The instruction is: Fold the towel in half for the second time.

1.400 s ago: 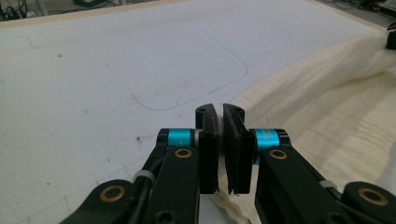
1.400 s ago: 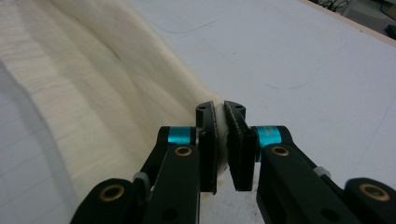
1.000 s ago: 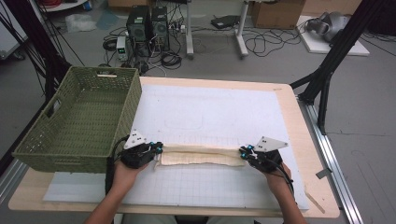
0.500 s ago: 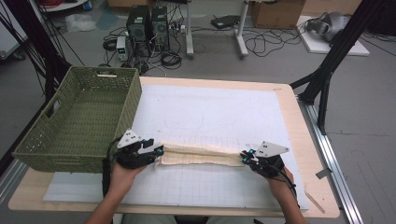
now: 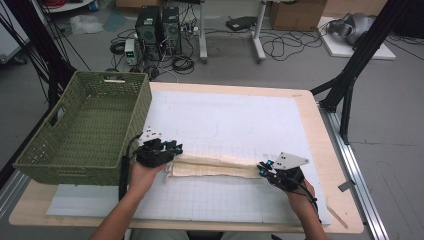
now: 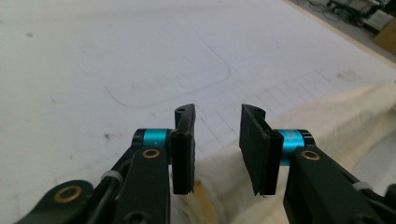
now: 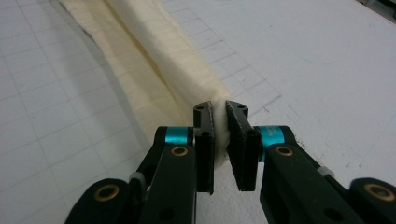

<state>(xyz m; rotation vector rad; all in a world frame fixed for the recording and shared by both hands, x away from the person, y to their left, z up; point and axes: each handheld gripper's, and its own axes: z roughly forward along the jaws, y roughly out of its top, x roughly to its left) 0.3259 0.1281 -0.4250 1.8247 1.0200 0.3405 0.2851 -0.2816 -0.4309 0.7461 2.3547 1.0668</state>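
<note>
Where the pale wooden tabletop (image 5: 320, 125) carries a white gridded mat (image 5: 235, 125), a cream folded towel (image 5: 215, 166) lies in a long soft roll near the front edge, its nap fuzzy. A green woven basket (image 5: 85, 130) stands at the left; cables and computer towers (image 5: 157, 25) crowd the grey floor behind. The left tool (image 6: 217, 140), jaws just closing, stands narrowly apart over the towel's left end, gripping nothing. The right tool (image 7: 219, 135) pinches the towel's right end
</note>
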